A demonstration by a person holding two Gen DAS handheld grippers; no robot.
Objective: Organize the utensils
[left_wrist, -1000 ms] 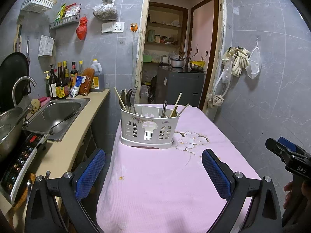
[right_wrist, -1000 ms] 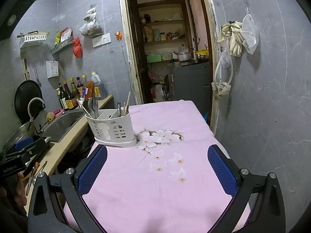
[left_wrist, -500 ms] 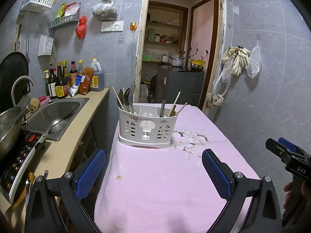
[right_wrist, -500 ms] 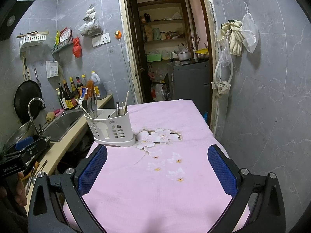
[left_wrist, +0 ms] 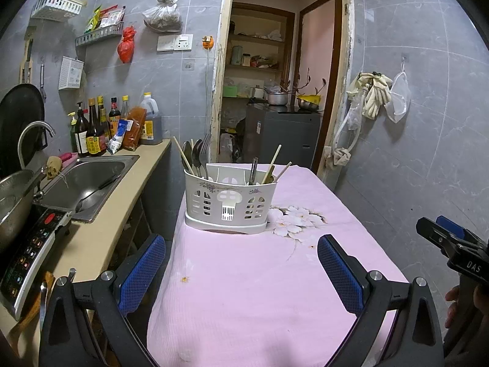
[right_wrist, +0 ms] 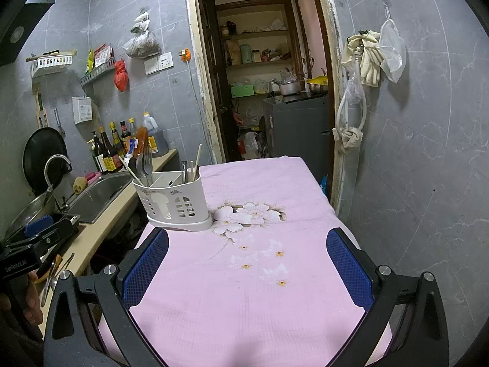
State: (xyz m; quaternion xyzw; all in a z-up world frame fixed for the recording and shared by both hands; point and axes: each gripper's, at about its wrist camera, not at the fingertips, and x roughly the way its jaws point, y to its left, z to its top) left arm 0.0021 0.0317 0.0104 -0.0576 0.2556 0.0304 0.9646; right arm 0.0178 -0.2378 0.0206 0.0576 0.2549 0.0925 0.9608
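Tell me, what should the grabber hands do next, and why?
Probably move the left gripper forward toward the white utensil holder. Both it and the right gripper are open and empty, well short of the holder, where the spoons and fork and chopsticks stand mixed.

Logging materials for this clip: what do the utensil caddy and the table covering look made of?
The utensil caddy looks like moulded white plastic, semi-glossy, with cut-out slots. The table covering seems woven pink cloth, matte, with a fine waffle texture and printed flowers.
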